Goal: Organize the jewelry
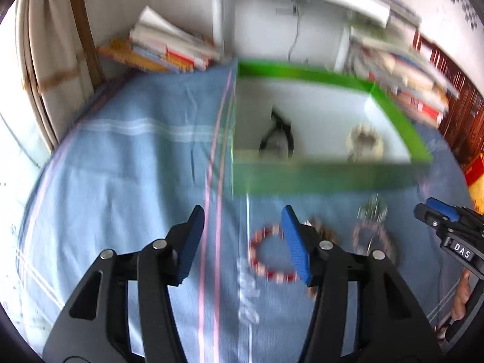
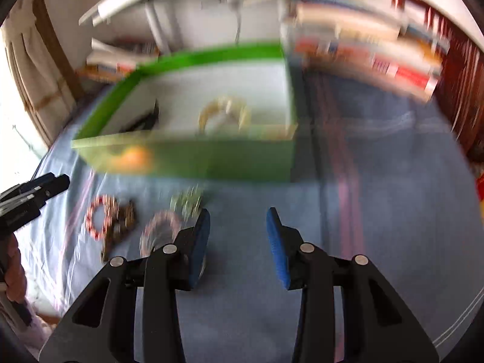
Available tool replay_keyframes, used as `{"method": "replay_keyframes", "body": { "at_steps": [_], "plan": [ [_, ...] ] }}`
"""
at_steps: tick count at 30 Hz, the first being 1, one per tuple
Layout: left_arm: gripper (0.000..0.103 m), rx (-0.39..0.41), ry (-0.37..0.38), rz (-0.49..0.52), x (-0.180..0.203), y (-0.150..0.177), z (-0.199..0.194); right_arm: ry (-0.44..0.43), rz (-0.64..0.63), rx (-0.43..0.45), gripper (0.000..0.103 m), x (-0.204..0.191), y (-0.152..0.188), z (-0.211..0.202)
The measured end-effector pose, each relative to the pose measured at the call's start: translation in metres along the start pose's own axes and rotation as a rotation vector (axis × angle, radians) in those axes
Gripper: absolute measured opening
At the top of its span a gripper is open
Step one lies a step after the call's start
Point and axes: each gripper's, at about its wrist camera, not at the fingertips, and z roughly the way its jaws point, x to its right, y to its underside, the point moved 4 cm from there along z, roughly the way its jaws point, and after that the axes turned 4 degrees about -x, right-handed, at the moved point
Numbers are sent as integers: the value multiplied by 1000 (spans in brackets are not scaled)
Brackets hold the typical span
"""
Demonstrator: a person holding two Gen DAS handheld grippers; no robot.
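Loosely strung red-and-white bracelet [image 1: 270,254], lower centre of frame, on blue cloth [image 1: 136,166]: likely light, floppy, beads slippery; pinch across one side of the loop. Left claw [image 1: 242,243] open, empty. Right claw [image 2: 239,242] likewise. Green box [image 1: 332,178] behind.

Open blue cloth [image 1: 136,181] is seen left of the green-walled box with a white floor [image 1: 326,178], and more bare cloth lies right of the box in the right wrist view. Passage behind the box is blocked by stacked books [image 1: 163,48] and a white shelf frame [image 1: 217,18]. The strip in front of the box is crowded by a red-and-pink beaded bracelet [image 1: 269,254], a brown beaded piece [image 2: 121,227], a pale pink bracelet [image 2: 160,230] and a silvery trinket [image 1: 373,210]. The right gripper [image 1: 438,214] stands at that strip's right end.
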Motion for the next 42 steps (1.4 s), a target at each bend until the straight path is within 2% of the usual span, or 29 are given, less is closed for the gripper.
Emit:
{"method": "replay_keyframes", "body": {
  "at_steps": [4,9,12,15,17,18,20,21,23,24,25,28,35,42],
  "plan": [
    [59,-52,33,29,11,26,6,-6,-65,-38,39,-23,14,10],
    [62,-53,77,87,30,44,2,-43,-120,-21,39,-46,17,5],
    [62,-72,98,96,35,50,6,-42,-151,-33,25,-54,19,11],
    [62,-82,116,106,42,55,11,-32,-150,-59,23,-55,22,19],
    [62,-88,132,121,48,56,11,-48,-150,-71,17,-57,24,24],
    [62,-91,140,131,52,56,12,-54,-148,-69,10,-58,24,24],
    [62,-98,142,148,59,58,15,-66,-148,-64,8,-58,25,21],
    [61,-102,136,153,62,58,16,-70,-147,-59,8,-57,26,20],
    [41,-106,102,168,68,62,19,-71,-141,-43,8,-53,24,14],
    [27,-113,84,173,69,64,21,-65,-137,-36,8,-51,23,11],
    [21,-122,78,170,70,67,23,-58,-132,-24,8,-47,21,7],
    [12,-110,77,154,67,69,22,-31,-115,10,8,-37,14,-5],
    [10,-106,56,125,56,68,19,57,-24,119,8,2,-5,-42],
    [9,-73,56,124,53,67,8,134,31,104,8,32,-4,-39]
  ]
}}
